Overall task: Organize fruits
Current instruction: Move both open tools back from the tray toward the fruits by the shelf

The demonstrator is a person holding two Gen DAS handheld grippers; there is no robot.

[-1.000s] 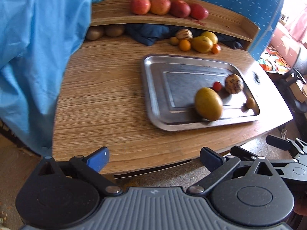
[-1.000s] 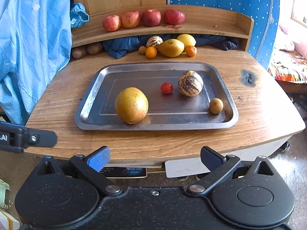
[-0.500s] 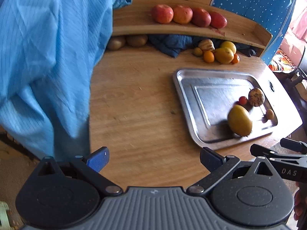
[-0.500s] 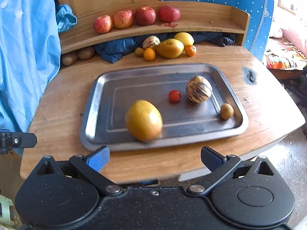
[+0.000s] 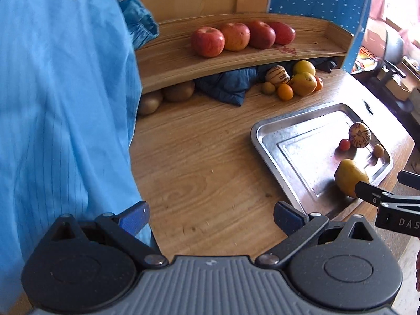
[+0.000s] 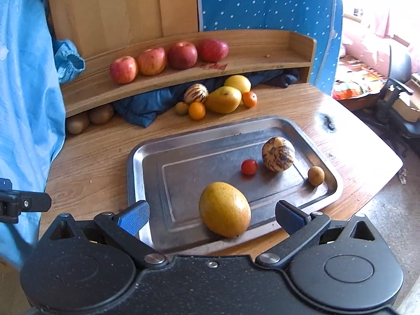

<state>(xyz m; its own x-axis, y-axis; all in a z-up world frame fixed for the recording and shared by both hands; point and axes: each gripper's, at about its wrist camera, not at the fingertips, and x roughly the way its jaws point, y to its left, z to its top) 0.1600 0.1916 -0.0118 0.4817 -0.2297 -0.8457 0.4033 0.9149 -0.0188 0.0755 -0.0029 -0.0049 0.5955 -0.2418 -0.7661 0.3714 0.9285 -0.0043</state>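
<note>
A steel tray (image 6: 147, 157) (image 5: 265, 141) on the wooden table holds a large yellow mango (image 6: 224, 208) (image 5: 349, 177), a small red tomato (image 6: 249, 167), a striped melon (image 6: 278, 153) and a small brown fruit (image 6: 316, 175). My right gripper (image 6: 211, 214) is open, its blue fingertips standing either side of the mango at the tray's near edge. My left gripper (image 5: 210, 214) is open above bare table left of the tray. Several red apples (image 6: 168, 57) (image 5: 241, 36) line the shelf. More fruit (image 6: 218, 97) (image 5: 291, 84) is piled below the shelf.
A light blue cloth (image 5: 57, 105) hangs at the left, close to my left gripper. A dark blue cloth (image 6: 147, 105) and two brown fruits (image 6: 89, 120) lie under the shelf. The table's front edge (image 6: 367, 183) curves near the tray.
Both grippers have moved forward over the table. My right gripper came close to the mango. My left view swung left, so the tray now lies at its right.
</note>
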